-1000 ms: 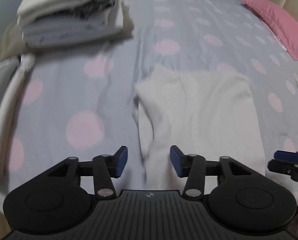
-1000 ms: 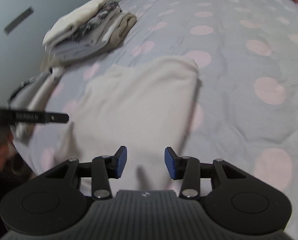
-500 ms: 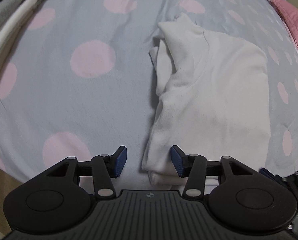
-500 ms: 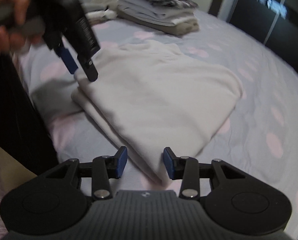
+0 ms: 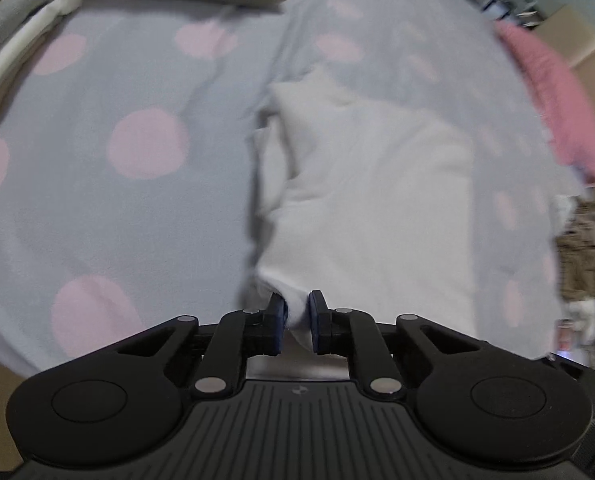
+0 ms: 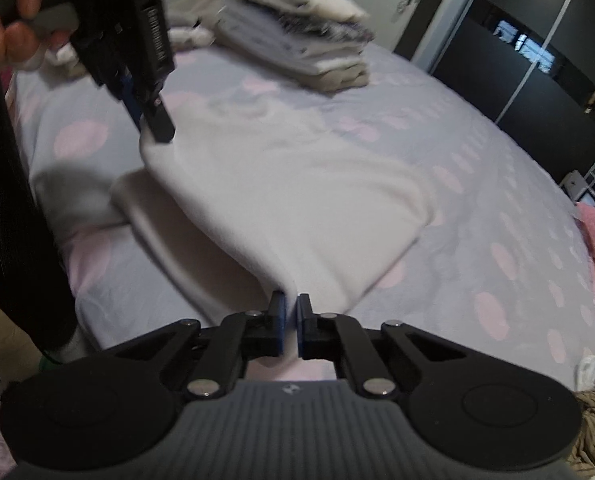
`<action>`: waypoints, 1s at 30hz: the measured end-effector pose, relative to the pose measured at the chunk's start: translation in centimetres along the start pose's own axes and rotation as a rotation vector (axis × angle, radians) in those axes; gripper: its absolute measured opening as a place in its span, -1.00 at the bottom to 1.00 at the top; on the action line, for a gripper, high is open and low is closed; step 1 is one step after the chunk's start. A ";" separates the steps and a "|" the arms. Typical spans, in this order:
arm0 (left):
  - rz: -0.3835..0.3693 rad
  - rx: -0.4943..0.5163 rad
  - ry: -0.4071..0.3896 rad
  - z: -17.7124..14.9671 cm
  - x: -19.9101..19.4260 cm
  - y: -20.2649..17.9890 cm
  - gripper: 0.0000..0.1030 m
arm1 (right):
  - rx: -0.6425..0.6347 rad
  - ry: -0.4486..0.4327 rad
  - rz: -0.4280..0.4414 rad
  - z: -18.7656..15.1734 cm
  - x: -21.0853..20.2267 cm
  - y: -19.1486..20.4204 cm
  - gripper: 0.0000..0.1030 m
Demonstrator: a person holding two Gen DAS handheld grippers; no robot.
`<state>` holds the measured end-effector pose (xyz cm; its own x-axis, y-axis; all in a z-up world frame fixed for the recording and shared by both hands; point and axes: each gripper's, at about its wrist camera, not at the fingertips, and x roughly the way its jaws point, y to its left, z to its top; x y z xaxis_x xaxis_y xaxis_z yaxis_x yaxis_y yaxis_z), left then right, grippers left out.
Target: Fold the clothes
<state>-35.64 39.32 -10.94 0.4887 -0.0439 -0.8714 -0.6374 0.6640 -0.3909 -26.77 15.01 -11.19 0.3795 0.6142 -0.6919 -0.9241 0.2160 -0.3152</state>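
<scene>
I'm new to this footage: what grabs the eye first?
The white garment lies mid-bed on the grey pink-dotted bedspread, its near corners pinched by the left tongs and right tongs. A stack of folded clothes sits at the bed's far corner.

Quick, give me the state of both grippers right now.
Left gripper: shut on the near left corner of the white garment.
Right gripper: shut on the near right corner of the same garment.
</scene>
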 end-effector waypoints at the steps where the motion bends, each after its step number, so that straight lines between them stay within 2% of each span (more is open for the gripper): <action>1: -0.024 -0.005 0.001 0.0 -0.2 0.0 -0.81 | 0.010 -0.007 -0.008 0.2 -0.5 -0.4 -0.90; 6: 0.019 0.042 0.062 -0.4 0.6 -0.6 -0.83 | -0.031 0.044 -0.004 -1.1 -1.0 0.0 -0.91; 9: 0.110 0.100 0.108 -0.5 1.8 -1.2 -0.83 | -0.062 0.084 0.017 -1.7 0.8 0.9 -0.91; 13: 0.183 0.146 0.160 -0.6 3.6 -1.4 -0.83 | -0.092 0.138 0.039 -2.8 2.9 1.6 -0.91; 18: 0.230 0.204 0.154 -0.7 4.5 -2.2 -0.75 | -0.071 0.143 0.060 -2.8 3.6 1.3 -0.89; 20: 0.241 0.227 0.149 -0.9 4.5 -2.6 -0.74 | -0.048 0.145 0.070 -2.8 3.3 1.0 -0.80; 21: 0.243 0.233 0.144 -0.9 4.3 -2.7 -0.70 | -0.029 0.142 0.077 -2.7 2.9 0.6 -0.79; 22: 0.239 0.230 0.136 -0.9 4.0 -2.8 -0.59 | -0.008 0.135 0.082 -2.6 2.4 0.3 -0.71; 23: 0.232 0.226 0.126 -0.9 3.6 -2.8 -0.50 | 0.014 0.122 0.083 -2.5 1.9 -0.1 -0.50; 25: 0.203 0.213 0.083 -0.9 2.4 -2.8 -0.05 | 0.061 0.077 0.076 -2.2 0.8 -1.1 -0.21; 28: 0.151 0.195 -0.013 -0.5 0.5 -2.9 -0.01 | 0.151 0.024 0.068 -1.6 -0.1 -2.7 -0.13; 30: 0.128 0.178 -0.062 -0.2 -0.1 -2.8 0.05 | 0.194 0.034 0.069 -1.6 0.3 -3.3 -0.10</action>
<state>-34.00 37.32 -9.76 0.4497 0.0913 -0.8885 -0.5842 0.7826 -0.2152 -23.53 13.22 -11.36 0.3132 0.6078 -0.7298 -0.9379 0.3185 -0.1372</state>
